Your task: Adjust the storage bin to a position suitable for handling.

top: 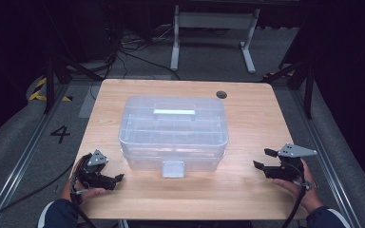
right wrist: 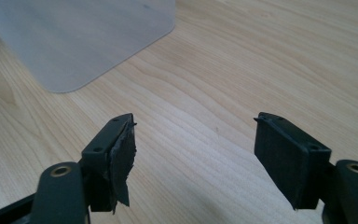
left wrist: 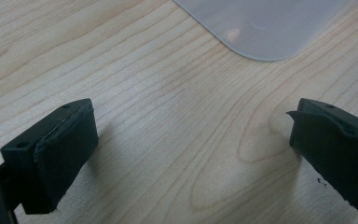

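Translucent plastic storage box with its lid closed stands in the middle of the wooden desk. My left gripper and right gripper wait beside its front corners, fingers apart, holding nothing.

Both hands sit low and apart; the left claw gapes empty, and the right claw stands wide, nothing between.

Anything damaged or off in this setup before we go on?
One thing: in the right gripper view, the rubber pad on the left-hand jaw of the right gripper is torn and peeling, with a ragged flap hanging off. The clear plastic box sits closed and square on the table; nothing spilled.
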A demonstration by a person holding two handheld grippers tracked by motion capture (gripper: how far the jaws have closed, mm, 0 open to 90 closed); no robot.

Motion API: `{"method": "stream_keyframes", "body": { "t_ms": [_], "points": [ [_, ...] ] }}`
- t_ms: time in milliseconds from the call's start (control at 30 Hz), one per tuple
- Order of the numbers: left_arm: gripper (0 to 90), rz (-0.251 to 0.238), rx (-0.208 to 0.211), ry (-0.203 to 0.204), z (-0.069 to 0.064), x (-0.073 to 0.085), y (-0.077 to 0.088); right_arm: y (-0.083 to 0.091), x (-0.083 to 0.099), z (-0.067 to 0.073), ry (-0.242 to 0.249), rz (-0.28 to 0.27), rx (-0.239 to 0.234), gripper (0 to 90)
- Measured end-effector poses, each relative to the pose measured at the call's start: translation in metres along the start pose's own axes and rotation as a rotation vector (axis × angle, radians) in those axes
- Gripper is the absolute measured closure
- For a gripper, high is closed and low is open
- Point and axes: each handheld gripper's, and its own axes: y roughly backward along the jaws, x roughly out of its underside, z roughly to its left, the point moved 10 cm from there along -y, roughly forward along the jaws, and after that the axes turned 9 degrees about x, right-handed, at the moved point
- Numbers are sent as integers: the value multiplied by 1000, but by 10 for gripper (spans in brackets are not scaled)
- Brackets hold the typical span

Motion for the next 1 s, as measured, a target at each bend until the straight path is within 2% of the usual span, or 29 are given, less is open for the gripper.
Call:
{"method": "stream_keyframes", "body": {
  "t_ms": [700,1000],
  "points": [
    [17,0,-5,-2,0,0,0,14,-70,6,98,-94,-9,328],
    [17,0,-5,-2,0,0,0,15,-97,12,111,-133,-31,331]
  ]
}}
